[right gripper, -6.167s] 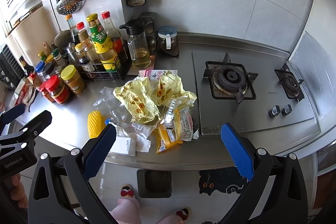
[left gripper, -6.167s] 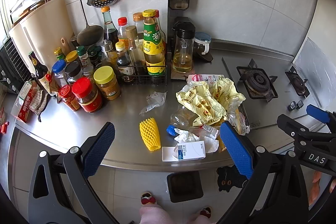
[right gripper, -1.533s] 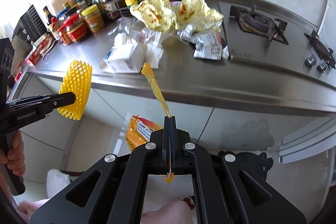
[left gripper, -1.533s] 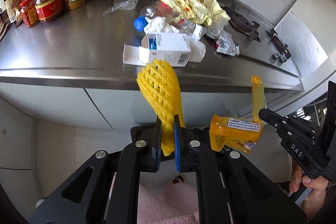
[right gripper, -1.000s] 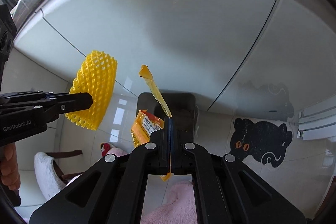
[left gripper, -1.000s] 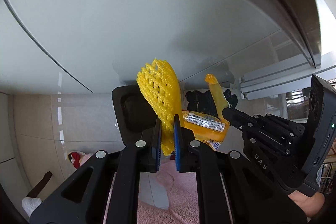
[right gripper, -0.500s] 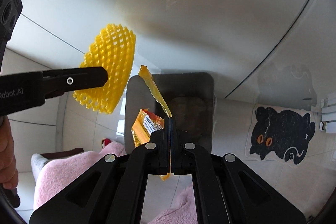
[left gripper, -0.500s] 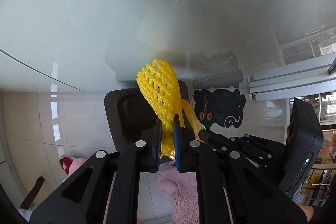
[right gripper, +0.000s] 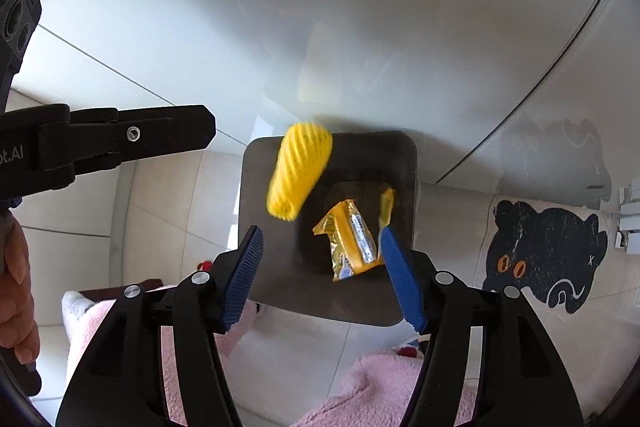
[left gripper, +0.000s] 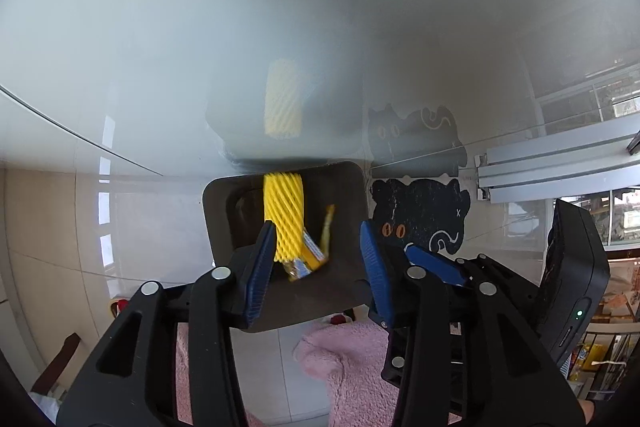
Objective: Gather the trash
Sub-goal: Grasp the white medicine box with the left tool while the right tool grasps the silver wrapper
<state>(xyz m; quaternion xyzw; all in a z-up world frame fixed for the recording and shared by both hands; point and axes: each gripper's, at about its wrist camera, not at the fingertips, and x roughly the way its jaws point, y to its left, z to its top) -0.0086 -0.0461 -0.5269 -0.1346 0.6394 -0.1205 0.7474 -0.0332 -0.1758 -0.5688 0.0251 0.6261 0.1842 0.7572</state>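
A dark square trash bin (left gripper: 348,195) (right gripper: 400,163) stands on the floor against the cabinet front. A yellow foam net (left gripper: 283,215) (right gripper: 298,175) is blurred, loose in the air over the bin's mouth. An orange-yellow snack wrapper (left gripper: 310,259) (right gripper: 352,239) is inside the bin's opening. My left gripper (left gripper: 318,263) is open and empty above the bin. My right gripper (right gripper: 322,275) is open and empty above the bin too; the left gripper's side shows at the left of the right wrist view (right gripper: 120,139).
The glossy white cabinet front (left gripper: 320,27) rises just behind the bin. A black cat floor mat (left gripper: 420,219) (right gripper: 548,251) lies to the bin's right. Pink fluffy slippers (left gripper: 348,367) (right gripper: 380,387) are below the grippers on the tiled floor.
Both grippers have opened over the bin. The yellow foam net and the orange wrapper have left the jaws and are dropping into the bin.
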